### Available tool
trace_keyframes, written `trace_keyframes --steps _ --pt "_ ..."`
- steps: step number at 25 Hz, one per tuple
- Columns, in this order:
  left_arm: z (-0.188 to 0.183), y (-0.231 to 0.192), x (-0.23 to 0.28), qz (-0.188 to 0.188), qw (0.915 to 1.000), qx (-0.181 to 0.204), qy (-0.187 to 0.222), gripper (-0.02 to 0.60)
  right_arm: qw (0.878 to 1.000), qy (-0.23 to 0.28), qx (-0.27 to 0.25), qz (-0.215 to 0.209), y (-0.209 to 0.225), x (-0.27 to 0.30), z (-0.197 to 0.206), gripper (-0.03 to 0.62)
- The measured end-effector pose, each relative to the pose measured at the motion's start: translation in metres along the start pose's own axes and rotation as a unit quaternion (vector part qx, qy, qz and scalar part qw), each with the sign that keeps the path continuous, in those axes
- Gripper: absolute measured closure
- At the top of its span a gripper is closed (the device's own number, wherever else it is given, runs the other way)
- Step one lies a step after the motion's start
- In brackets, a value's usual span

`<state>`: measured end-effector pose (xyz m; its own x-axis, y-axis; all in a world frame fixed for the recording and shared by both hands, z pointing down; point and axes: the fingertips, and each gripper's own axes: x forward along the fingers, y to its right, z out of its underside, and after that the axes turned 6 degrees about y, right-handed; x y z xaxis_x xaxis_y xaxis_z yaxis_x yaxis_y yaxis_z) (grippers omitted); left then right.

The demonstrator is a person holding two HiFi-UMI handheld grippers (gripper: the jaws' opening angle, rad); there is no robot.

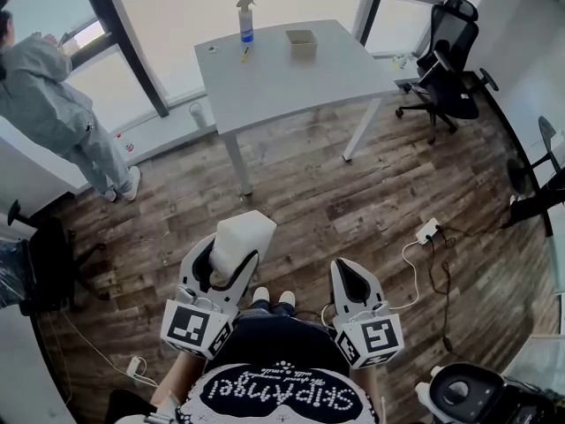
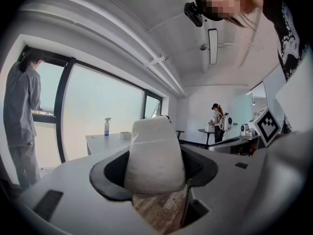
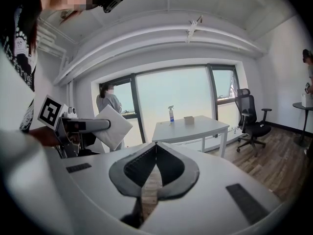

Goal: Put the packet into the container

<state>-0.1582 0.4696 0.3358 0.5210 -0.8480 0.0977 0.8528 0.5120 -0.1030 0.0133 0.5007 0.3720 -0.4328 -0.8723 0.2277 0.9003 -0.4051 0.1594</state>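
Note:
My left gripper [image 1: 228,268] is shut on a white packet [image 1: 240,239], which sticks out past its jaws above the wooden floor. In the left gripper view the packet [image 2: 155,155] fills the gap between the dark pads. My right gripper [image 1: 350,283] is shut with its tips together and nothing between them [image 3: 155,153]; from its view the packet [image 3: 112,126] shows at the left. The container [image 1: 302,42], a small open beige box, stands on the white table [image 1: 291,73] far ahead, also seen as the small container [image 3: 189,119] in the right gripper view.
A spray bottle [image 1: 246,20] stands on the table left of the container. A person [image 1: 53,113] stands by the window at the left. Black office chairs [image 1: 450,64] are at the right. A power strip [image 1: 427,230] and cables lie on the floor.

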Motion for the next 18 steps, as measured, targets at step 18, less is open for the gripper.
trace_keyframes --steps 18 --pt "0.024 0.018 0.038 -0.001 0.9994 -0.031 -0.013 0.299 0.998 -0.002 0.025 -0.055 0.026 0.005 0.005 0.579"
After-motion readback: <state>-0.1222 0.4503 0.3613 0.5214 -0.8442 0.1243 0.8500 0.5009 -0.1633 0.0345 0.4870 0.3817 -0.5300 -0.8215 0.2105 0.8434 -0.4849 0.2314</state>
